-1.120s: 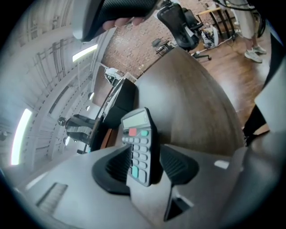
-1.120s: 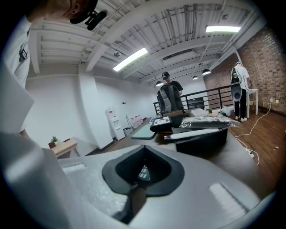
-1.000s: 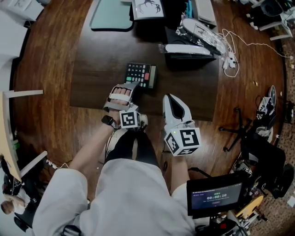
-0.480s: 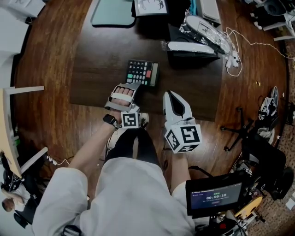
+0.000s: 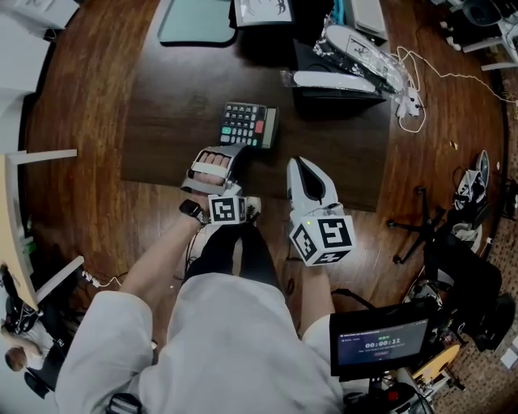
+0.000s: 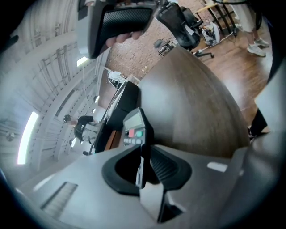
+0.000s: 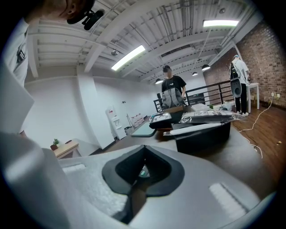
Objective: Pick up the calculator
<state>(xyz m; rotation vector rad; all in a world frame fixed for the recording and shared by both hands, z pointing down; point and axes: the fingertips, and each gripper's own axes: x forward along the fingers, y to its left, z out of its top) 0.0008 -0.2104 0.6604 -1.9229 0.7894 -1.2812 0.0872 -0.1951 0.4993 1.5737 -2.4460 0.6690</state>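
Note:
The calculator [image 5: 245, 124], black with coloured keys, lies on a dark mat [image 5: 170, 121] on the wooden table. My left gripper [image 5: 234, 150] is at its near edge, turned on its side. In the left gripper view the calculator [image 6: 134, 127] shows edge-on, with its near end in the gap of the left gripper [image 6: 142, 165]. The jaws are closing round it, and a dark gap still shows on one side. My right gripper [image 5: 301, 166] rests shut on the mat to the right, apart from the calculator; in its own view the right gripper [image 7: 142, 172] holds nothing.
A black box [image 5: 336, 101] with wrapped items stands behind the calculator, with a white cable [image 5: 409, 105] to its right. A teal pad [image 5: 198, 24] lies at the far edge. A tripod [image 5: 421, 222] and a monitor [image 5: 380, 344] stand right of the table. A person [image 7: 172, 91] stands beyond.
Both hands stay where they were. The left gripper's jaws look slightly narrower at the calculator's near edge. The calculator has not visibly moved on the mat.

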